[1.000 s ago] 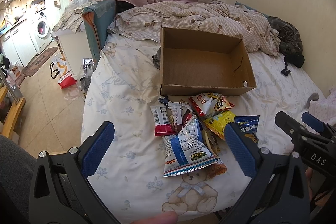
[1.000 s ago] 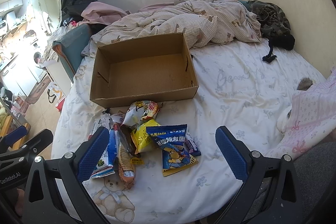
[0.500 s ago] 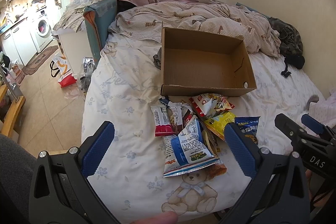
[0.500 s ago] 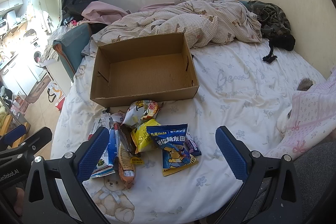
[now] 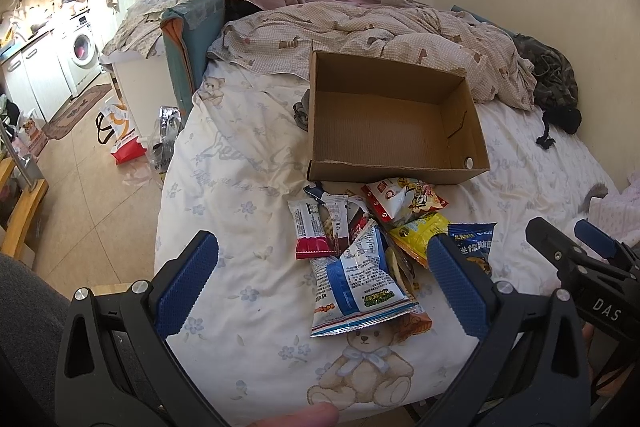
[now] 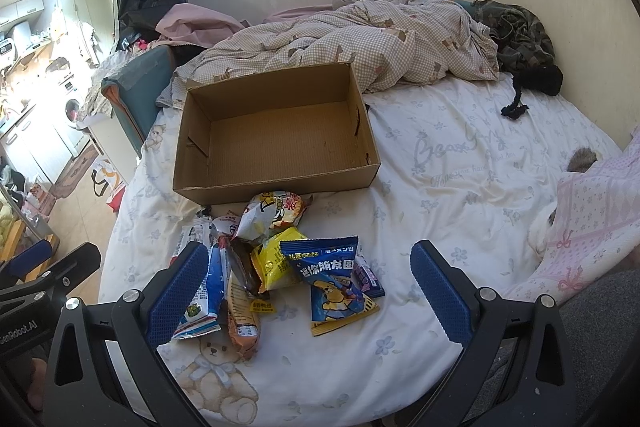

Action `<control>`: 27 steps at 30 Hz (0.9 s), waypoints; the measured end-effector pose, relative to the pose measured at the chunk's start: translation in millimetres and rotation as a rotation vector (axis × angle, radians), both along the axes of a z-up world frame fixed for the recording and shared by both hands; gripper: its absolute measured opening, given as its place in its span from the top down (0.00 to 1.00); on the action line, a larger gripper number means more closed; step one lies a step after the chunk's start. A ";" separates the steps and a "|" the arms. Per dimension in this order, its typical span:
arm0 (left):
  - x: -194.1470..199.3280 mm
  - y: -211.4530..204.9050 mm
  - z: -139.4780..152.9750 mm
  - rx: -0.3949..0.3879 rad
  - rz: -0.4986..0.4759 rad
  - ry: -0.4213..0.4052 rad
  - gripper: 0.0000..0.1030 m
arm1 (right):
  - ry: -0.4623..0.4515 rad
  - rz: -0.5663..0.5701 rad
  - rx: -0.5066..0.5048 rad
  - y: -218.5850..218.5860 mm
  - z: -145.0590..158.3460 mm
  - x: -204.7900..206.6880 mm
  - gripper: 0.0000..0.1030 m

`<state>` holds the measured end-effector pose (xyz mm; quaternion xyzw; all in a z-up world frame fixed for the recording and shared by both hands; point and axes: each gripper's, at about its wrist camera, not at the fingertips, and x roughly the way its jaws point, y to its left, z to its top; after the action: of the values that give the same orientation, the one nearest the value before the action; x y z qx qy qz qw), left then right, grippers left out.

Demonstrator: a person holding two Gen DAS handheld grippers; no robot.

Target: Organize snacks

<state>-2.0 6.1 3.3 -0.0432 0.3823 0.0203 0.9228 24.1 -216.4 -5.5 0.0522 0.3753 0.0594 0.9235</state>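
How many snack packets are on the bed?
10 or so snack packets, all in one overlapping pile on the bedsheet before the cardboard box; none inside, some may be hidden underneath.

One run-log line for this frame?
cardboard box: empty | snack pile: on bed, untouched | left gripper: open | right gripper: open

one cardboard box (image 6: 276, 143), roughly nine snack packets (image 6: 276, 259) (overlapping, count uncertain).

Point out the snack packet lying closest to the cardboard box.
The white and red packet at the pile's top, nearly touching the box; the other packets lie farther down the bed.
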 end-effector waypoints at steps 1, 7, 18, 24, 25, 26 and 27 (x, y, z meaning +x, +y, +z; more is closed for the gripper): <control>2.1 -0.5 -0.3 -0.002 0.005 0.001 0.00 | -0.001 0.000 -0.001 1.3 0.5 0.1 0.01; 2.1 -0.3 -0.4 -0.002 0.005 0.002 0.00 | 0.000 0.000 -0.002 2.3 0.8 0.2 0.01; 2.2 -0.8 -2.8 -0.007 0.008 0.006 0.00 | 0.001 0.001 -0.001 1.1 -1.5 0.5 0.01; 6.4 1.9 -3.3 -0.002 0.014 0.018 0.00 | 0.010 -0.007 0.024 1.9 2.5 2.2 0.00; 9.1 4.7 -2.5 0.000 0.026 0.020 0.00 | 0.013 -0.012 0.034 -1.0 4.1 4.1 0.00; 12.0 8.2 -1.3 0.005 0.041 0.025 0.00 | 0.018 -0.016 0.050 -6.3 6.9 8.2 0.00; 16.1 12.3 -1.5 0.009 0.056 0.036 0.00 | 0.028 -0.016 0.064 -10.4 9.5 12.6 0.00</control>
<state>14.1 18.4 1.8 -0.0495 0.3974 0.0487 0.9150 36.8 -226.9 4.0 0.0855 0.3855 0.0631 0.9166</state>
